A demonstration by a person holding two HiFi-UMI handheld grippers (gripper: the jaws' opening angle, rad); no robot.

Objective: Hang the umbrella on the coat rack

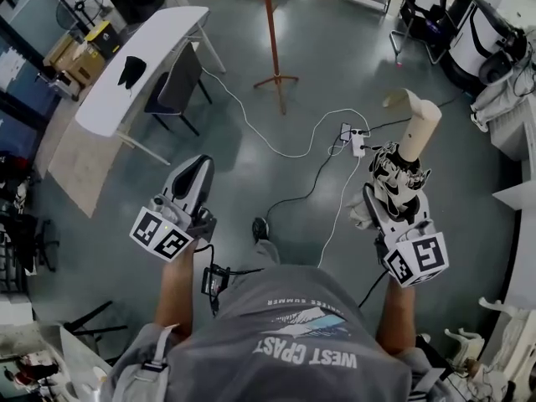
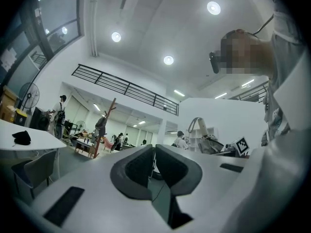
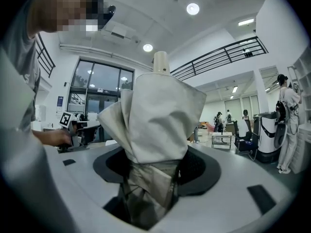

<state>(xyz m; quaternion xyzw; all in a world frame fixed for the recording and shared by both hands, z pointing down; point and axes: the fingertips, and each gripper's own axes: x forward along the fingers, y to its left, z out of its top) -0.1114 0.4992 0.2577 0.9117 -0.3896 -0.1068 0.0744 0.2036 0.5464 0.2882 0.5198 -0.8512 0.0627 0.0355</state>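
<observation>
Indoors, right claw [image 1: 392,182] clamps the umbrella [image 1: 416,128]; left claw [image 1: 199,166] closed, empty (grey floor [image 1: 335,65], coat rack [image 1: 270,32] ahead).

Grey short-sleeved T-shirt [image 1: 293,342], white lettering and a mountain graphic printed across it. Left gripper [image 1: 199,166] and right gripper [image 1: 392,174]: pale grey shells, dark grey pads [image 2: 133,171], black-and-white marker cube [image 1: 161,233] on each.

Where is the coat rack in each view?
Head view: top centre, coat rack standing on the floor.
Left gripper view: coat rack left of centre, far off.
Right gripper view: not in it; the umbrella fills the middle.
Shared landmark: white table, left of the coat rack in head and left gripper views.
</observation>
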